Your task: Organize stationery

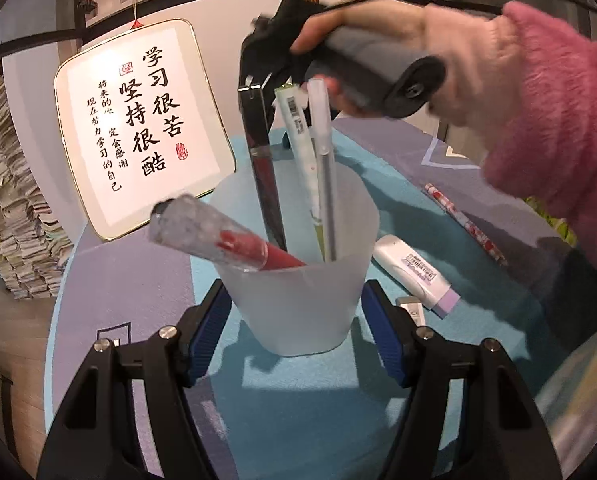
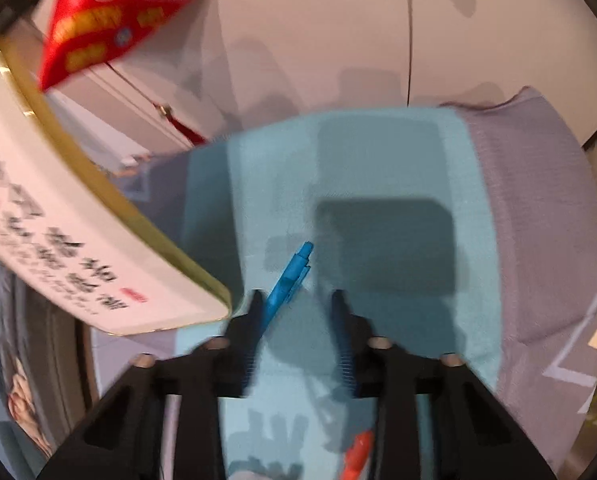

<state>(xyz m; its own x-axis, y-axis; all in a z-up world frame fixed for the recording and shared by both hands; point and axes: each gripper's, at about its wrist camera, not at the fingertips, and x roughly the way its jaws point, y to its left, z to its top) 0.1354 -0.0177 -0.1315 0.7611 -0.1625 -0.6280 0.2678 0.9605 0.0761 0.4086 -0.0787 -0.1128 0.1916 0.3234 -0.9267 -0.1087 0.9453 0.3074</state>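
Observation:
In the left wrist view a frosted plastic cup [image 1: 298,288] stands on the teal cloth between the blue pads of my left gripper [image 1: 296,328], which hold it by both sides. In the cup are a red pen with a clear cap [image 1: 234,238], a dark ruler [image 1: 264,168], a white-green pen [image 1: 302,148] and a clear pen [image 1: 325,160]. The right gripper's body [image 1: 374,72], held by a hand in a pink sleeve, hovers above the cup. In the blurred right wrist view my right gripper [image 2: 294,296] is open over a blue pen [image 2: 288,284] lying on the cloth beside its left finger.
A correction-tape dispenser [image 1: 416,274] and a patterned pencil [image 1: 464,224] lie right of the cup. A framed calligraphy board [image 1: 138,120] leans behind it and shows in the right wrist view [image 2: 78,248]. Stacked papers [image 1: 6,208] at left. A red object [image 2: 358,456] lies near the lower edge.

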